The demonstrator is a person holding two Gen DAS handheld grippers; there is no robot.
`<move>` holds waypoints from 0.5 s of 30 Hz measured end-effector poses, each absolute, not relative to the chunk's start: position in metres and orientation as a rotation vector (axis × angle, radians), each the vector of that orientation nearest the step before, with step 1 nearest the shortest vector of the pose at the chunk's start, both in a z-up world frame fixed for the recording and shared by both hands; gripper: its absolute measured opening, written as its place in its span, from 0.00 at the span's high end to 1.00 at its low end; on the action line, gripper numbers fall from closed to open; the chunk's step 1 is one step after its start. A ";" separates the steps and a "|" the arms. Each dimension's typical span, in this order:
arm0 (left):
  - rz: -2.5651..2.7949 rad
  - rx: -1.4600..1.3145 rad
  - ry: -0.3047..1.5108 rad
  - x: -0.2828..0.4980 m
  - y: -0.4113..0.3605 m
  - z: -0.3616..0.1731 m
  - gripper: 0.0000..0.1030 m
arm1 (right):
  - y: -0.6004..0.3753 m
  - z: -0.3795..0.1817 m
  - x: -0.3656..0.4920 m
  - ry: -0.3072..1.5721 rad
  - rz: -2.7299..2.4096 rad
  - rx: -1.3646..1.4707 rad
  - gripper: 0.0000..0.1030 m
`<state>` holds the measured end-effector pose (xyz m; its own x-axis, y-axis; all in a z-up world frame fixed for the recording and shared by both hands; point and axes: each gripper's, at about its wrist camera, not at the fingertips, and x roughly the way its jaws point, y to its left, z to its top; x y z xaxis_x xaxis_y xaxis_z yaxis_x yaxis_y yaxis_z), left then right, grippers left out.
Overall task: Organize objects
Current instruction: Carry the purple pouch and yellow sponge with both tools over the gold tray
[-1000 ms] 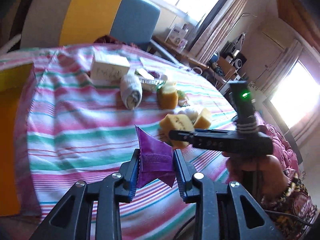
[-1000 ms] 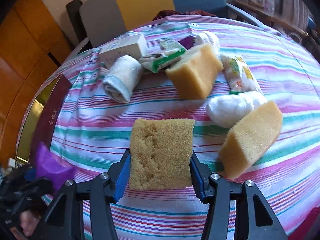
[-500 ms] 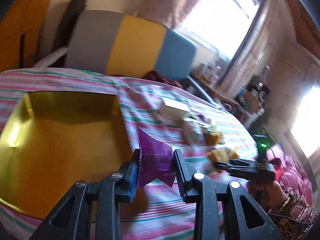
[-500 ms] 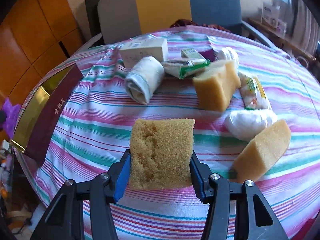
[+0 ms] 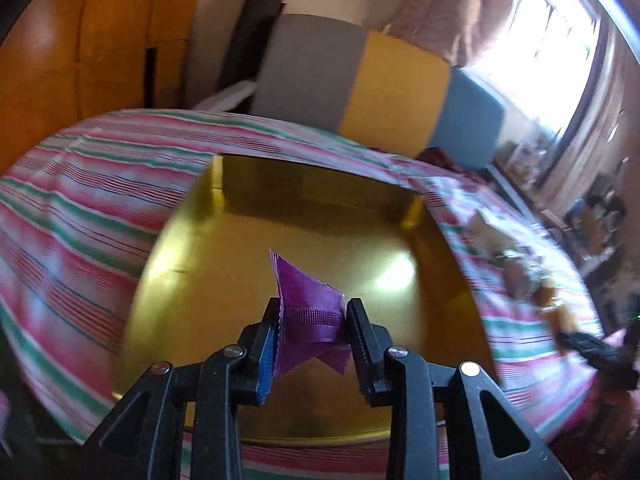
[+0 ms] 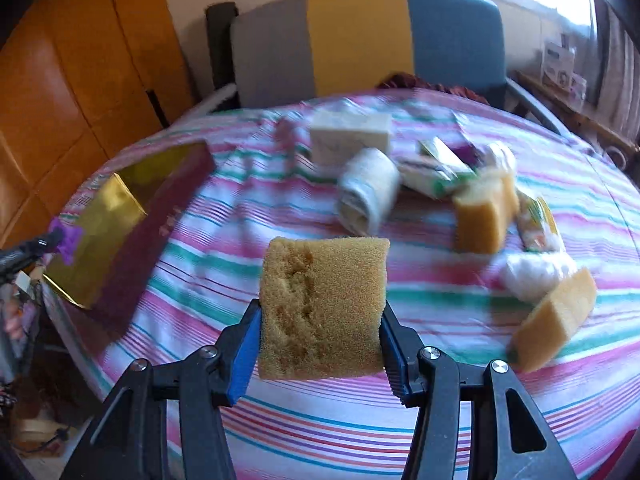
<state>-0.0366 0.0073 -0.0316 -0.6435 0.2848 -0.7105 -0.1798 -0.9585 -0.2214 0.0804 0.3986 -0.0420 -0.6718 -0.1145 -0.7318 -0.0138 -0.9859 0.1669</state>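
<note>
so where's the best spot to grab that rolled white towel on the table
Grip the rolled white towel across its middle, coming from above with fingers either side of the roll. It lies on its side on the striped tablecloth, one end facing the camera, so the round flanks are open.

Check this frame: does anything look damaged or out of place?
The sponge clamped in the right gripper has a torn, pitted gouge down its face. Otherwise nothing stands out; the gold box looks intact.
</note>
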 end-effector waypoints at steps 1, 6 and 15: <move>2.650 -1.179 -0.169 -0.038 0.004 -0.033 0.69 | 0.390 -0.036 0.080 -0.251 -2.802 1.216 0.46; 2.672 -1.230 -0.166 -0.046 -0.012 -0.042 0.69 | 0.337 -0.014 0.074 -0.234 -2.735 1.099 0.46; 2.683 -1.352 -0.097 -0.052 -0.010 -0.057 0.68 | 0.255 -0.008 0.055 -0.218 -2.593 1.067 0.46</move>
<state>-0.0521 -0.0103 -0.0569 -0.5883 0.1497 -0.7946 -0.0918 -0.9887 -0.1183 0.0547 0.2548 -0.0078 -0.6661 -0.3556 -0.6556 0.2413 -0.9345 0.2616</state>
